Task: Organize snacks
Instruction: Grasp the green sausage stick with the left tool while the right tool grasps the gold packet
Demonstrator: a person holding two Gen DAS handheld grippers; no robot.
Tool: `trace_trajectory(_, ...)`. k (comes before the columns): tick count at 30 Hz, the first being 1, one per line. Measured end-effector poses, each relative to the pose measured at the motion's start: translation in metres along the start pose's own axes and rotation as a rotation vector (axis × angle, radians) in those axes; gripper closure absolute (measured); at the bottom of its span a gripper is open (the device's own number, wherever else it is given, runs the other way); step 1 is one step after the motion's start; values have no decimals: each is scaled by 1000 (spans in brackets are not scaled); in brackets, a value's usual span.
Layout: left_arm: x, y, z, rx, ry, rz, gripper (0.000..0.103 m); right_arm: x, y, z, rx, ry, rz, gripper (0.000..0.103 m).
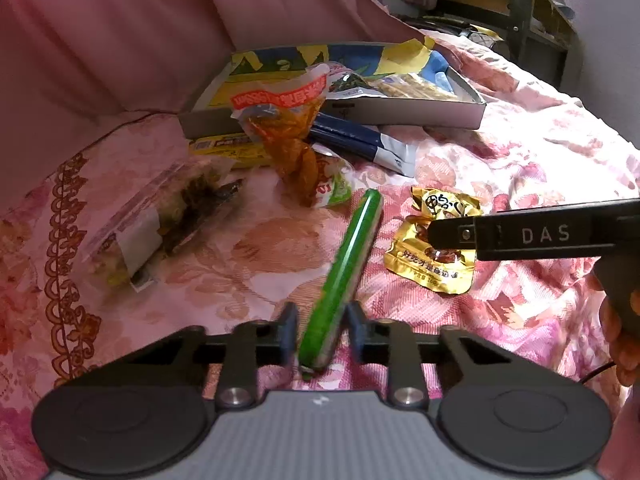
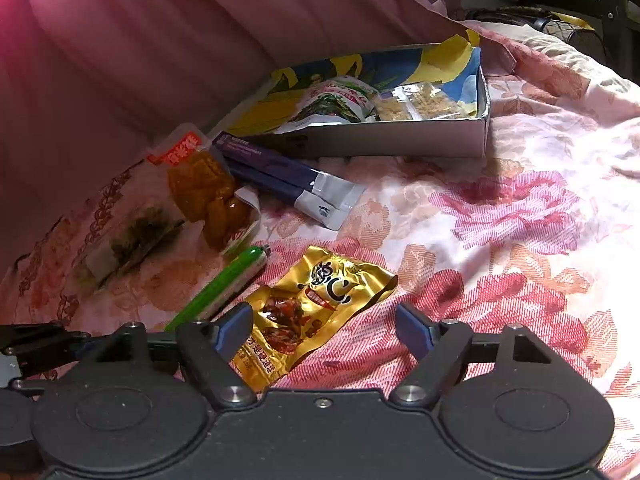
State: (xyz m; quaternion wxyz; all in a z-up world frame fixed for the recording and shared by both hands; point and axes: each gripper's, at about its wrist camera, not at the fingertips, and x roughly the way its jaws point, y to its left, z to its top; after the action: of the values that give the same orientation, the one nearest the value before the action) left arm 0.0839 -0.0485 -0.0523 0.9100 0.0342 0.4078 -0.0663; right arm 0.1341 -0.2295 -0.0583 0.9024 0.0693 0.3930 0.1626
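Observation:
A green sausage stick (image 1: 348, 248) lies on the pink floral bedspread, and its near end sits between the fingers of my left gripper (image 1: 322, 332), which is shut on it. Seen from the right wrist, the stick (image 2: 224, 284) runs toward the lower left. A gold foil snack packet (image 2: 316, 304) lies between the jaws of my right gripper (image 2: 326, 332). The left pad touches the packet's edge, the right pad stands well clear, so the gripper is open. From the left wrist, a right finger (image 1: 452, 234) hovers over the gold packet (image 1: 432, 268).
A shallow cardboard box (image 2: 400, 140) at the back holds a green-white packet (image 2: 336, 100) and a noodle packet (image 2: 420, 104). In front of it lie dark blue packets (image 2: 280, 176), an orange packet (image 2: 204, 188) and a clear packet of greens (image 2: 136, 236). A pink curtain hangs behind.

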Motion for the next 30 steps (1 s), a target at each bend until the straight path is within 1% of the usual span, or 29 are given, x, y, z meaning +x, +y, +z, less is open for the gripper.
trace_trajectory(8,-3,12,-1,-78,13,1,77,3,3,-1,-11,5,6,23)
trace_trajectory(11,-4,13,0,-81,15,2,77,6,7,0,-37,-7,16,21)
trace_trajectory(16,-5,14,-2,-84,16,8,77,19,16,2,-98,-29,5,20)
trace_trajectory(18,-6,15,-3,-85,19,13,77,21,18,2,-125,-33,0,21)
trace_trajectory(19,-7,15,-3,-88,23,14,77,21,19,2,-144,-33,-7,25)
trace_trajectory(20,-7,16,-4,-92,26,14,77,21,21,1,-164,-33,-14,31)
trace_trajectory(22,-10,19,-5,-104,37,9,77,19,26,0,-211,-23,-19,40)
trace_trajectory(24,-13,22,-7,-118,48,1,77,16,28,-2,-233,-12,-25,45)
trace_trajectory(26,-15,25,-8,-136,52,-7,77,14,27,-2,-228,2,-16,46)
trace_trajectory(28,-15,27,-7,-151,50,-8,75,11,23,-2,-188,6,-1,45)
trace_trajectory(30,-15,28,-6,-159,43,1,74,11,18,0,-129,1,25,38)
